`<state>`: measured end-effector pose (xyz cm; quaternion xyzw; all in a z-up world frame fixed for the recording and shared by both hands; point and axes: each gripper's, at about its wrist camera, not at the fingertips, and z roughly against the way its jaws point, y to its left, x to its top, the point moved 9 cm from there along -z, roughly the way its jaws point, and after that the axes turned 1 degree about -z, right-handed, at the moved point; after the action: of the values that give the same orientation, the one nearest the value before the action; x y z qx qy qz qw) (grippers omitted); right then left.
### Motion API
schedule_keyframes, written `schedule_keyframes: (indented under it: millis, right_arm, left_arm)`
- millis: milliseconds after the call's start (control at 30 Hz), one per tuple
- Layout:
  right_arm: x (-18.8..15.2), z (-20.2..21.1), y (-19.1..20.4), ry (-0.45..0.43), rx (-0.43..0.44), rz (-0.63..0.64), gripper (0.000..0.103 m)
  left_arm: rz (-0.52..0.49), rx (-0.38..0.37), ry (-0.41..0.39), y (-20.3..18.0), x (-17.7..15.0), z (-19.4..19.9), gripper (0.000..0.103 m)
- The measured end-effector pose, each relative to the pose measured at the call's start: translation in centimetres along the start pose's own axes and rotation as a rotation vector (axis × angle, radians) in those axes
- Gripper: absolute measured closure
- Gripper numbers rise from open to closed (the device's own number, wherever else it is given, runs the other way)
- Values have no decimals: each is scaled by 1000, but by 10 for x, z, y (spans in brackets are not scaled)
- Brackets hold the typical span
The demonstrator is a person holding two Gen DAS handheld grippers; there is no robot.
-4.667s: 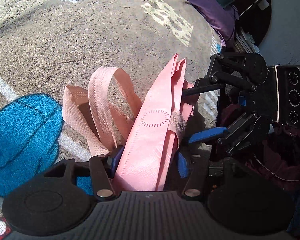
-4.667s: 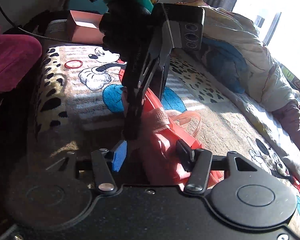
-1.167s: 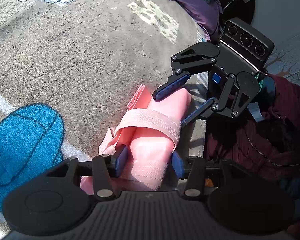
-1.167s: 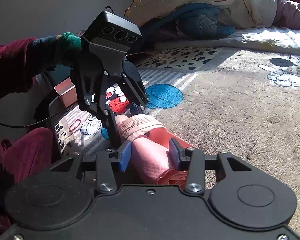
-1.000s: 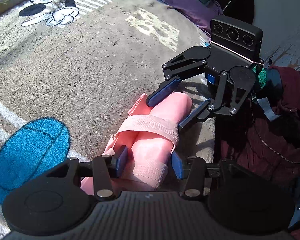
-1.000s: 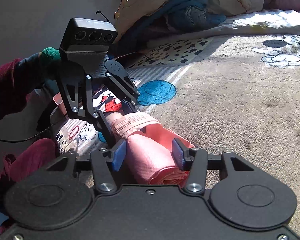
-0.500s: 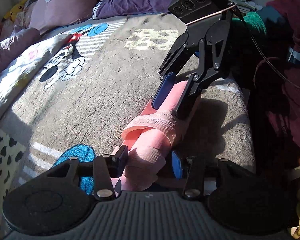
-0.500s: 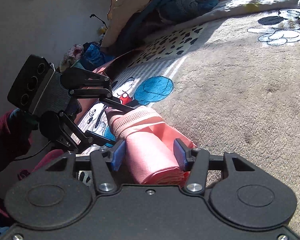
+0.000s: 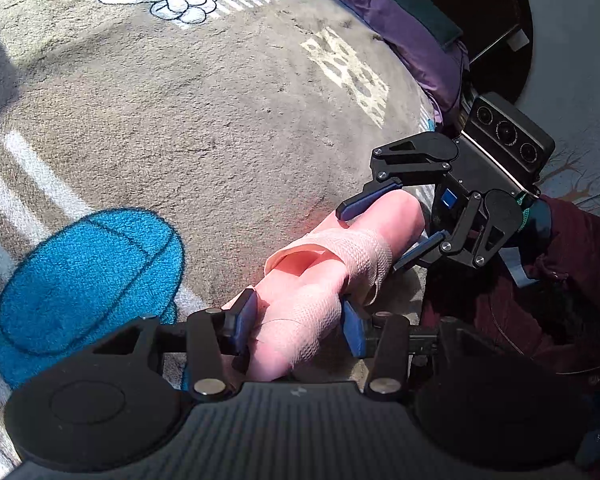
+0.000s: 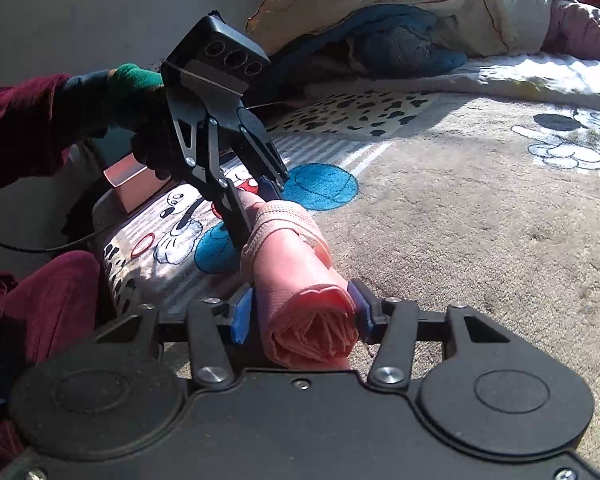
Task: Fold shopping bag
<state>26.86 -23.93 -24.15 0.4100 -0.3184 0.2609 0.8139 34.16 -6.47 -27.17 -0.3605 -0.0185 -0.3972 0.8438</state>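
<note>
Left wrist view: pink non-woven fabric shopping bag (image 9: 320, 272), rolled into a tight bundle, one of its webbing handle straps (image 9: 364, 244) wrapped around the middle. The bundle is lifted just above the grey cartoon-print plush blanket (image 9: 180, 120) on the bed. Left hand-held gripper (image 9: 296, 320) is closed partway, blue pads pressing the near end of the roll. Right hand-held gripper (image 9: 380, 228) straddles the far end, upper finger on the fabric, lower finger beneath; whether the lower one touches I cannot tell from here.

Right wrist view: the same roll (image 10: 300, 280) seen end-on, spiral layers showing. Right hand-held gripper (image 10: 300, 316) is narrowed around that end, both pads against the fabric. Left hand-held gripper (image 10: 256, 216) clamps the opposite end, held by a gloved hand (image 10: 140, 120) in a dark red sleeve.

Handling judgement: light, soft, compressible, with some spring in the layers, so the roll likely loosens if either end is let go. The matte textured weave looks grippy, not fragile. Best holds: the two ends, or across the strap band that keeps it bundled.
</note>
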Motion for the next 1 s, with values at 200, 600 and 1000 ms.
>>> schedule_keyframes:
  millis: [200, 600, 1000]
  right_arm:
    - [4, 20, -3, -180, -4, -101, 49]
    - [4, 5, -41, -118, -62, -375, 59]
    - [15, -10, -39, 60, -156, -233, 60]
  left_arm:
    - [-12, -17, 13, 1, 3, -3, 57]
    - [-66, 120, -112, -4, 3, -1, 55]
    - [-503, 518, -279, -53, -13, 13, 40]
